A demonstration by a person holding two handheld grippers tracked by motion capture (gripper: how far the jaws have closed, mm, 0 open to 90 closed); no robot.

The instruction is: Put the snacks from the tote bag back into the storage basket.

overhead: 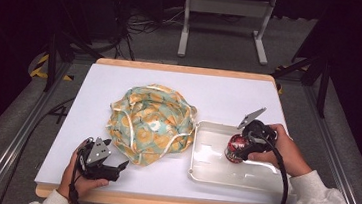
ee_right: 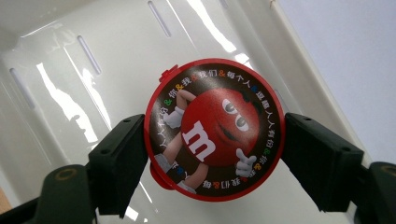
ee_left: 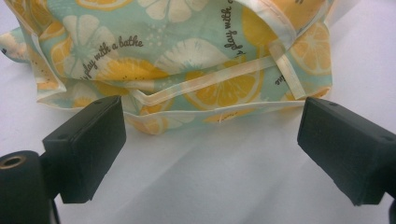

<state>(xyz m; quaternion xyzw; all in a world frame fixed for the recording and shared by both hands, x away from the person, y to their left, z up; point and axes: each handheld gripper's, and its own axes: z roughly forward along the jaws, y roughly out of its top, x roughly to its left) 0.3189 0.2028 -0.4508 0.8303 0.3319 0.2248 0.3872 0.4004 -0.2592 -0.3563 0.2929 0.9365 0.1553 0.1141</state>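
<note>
A round red tin (overhead: 235, 148) stands in a white tray (overhead: 202, 172) at lower right of the high view, flanked by the right gripper (overhead: 241, 150), whose jaws sit at its sides; whether the pads press or have just let go cannot be told. In the right gripper view the tin (ee_right: 215, 129) shows a dark lid ringed in red, printed with a red cartoon candy figure bearing a white "m" and a ring of small coloured characters. The tray (ee_right: 93, 70) has glossy walls and slotted holes, with bare floor left and above the tin; its right wall runs close by.

At lower left, the left gripper (overhead: 115, 162) rests on the white table (overhead: 95, 88), jaws wide and empty, just short of a crumpled lemon-print cloth (overhead: 150, 124). The cloth's hemmed edge (ee_left: 210, 100) lies across the upper frame, bare table below.
</note>
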